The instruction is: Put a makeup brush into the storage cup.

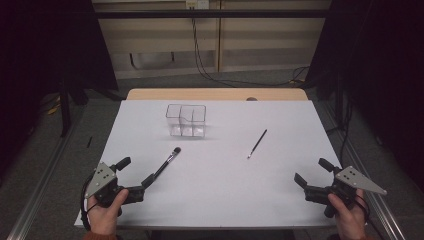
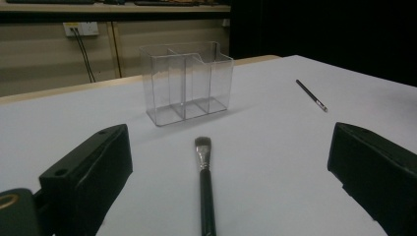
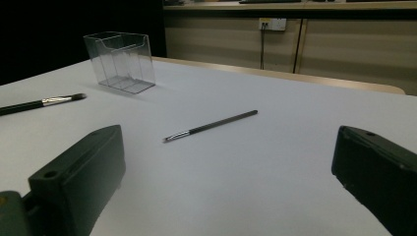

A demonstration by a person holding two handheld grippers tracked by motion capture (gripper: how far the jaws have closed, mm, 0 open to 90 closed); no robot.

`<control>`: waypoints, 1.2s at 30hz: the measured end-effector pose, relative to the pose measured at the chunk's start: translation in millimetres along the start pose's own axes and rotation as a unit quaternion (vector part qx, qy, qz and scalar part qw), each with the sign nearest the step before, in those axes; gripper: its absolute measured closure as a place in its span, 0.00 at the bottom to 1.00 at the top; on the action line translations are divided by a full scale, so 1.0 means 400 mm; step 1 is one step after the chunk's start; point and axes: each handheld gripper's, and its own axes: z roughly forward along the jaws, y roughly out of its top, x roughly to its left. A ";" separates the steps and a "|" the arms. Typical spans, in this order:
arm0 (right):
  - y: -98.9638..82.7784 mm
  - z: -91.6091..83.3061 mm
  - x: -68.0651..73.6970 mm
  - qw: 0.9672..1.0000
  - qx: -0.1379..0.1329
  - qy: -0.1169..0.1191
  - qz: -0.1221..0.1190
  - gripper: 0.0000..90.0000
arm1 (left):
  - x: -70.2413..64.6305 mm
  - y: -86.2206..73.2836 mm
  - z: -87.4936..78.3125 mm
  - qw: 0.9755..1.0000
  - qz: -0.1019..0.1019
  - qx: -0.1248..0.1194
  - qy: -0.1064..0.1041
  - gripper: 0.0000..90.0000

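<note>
White table (image 1: 220,190) under dim light, clear divided organizer (image 1: 186,120) at 12 o'clock, black makeup brush (image 1: 167,161) at 9, thin dark pencil (image 1: 257,143) at 3, left gripper (image 1: 135,171) jaws wide apart straddling brush handle, right gripper (image 1: 312,171) jaws wide apart, empty.

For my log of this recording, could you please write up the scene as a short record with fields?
Surface: white table
Container: clear organizer with compartments, upright, far centre-left, nothing in it
Large brush: black makeup brush, flat, bristles toward the organizer, handle end between the left gripper's fingers, whether touching unclear
Small brush: thin brush, flat, right of centre, apart from everything
Left gripper: left gripper, open, at near-left table edge
Right gripper: right gripper, open, holding nothing, at near-right edge
</note>
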 end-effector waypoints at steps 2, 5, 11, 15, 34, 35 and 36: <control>0.000 0.003 0.002 1.000 0.001 0.004 0.000 0.00 | 0.000 0.000 0.000 1.000 0.002 0.001 0.000 0.03; -0.001 0.003 0.002 1.000 0.002 0.008 -0.005 0.00 | -0.003 0.002 0.000 1.000 0.004 0.000 -0.008 0.03; 0.001 0.006 0.005 1.000 0.002 0.014 0.000 0.00 | -0.013 0.001 -0.002 1.000 0.010 0.008 -0.010 0.03; 0.001 0.010 0.009 1.000 0.006 0.020 -0.012 0.00 | -0.024 0.006 0.001 1.000 0.025 0.003 -0.012 0.01; 0.000 0.003 0.011 1.000 0.008 0.026 -0.011 0.00 | -0.015 0.042 0.033 1.000 0.011 0.001 -0.021 0.04; 0.000 0.002 0.011 1.000 0.007 0.025 -0.009 0.00 | -0.013 0.045 0.036 1.000 0.008 0.004 -0.022 0.03; 0.000 0.001 0.011 1.000 0.007 0.025 -0.009 0.00 | -0.012 0.049 0.040 1.000 0.009 0.004 -0.023 0.03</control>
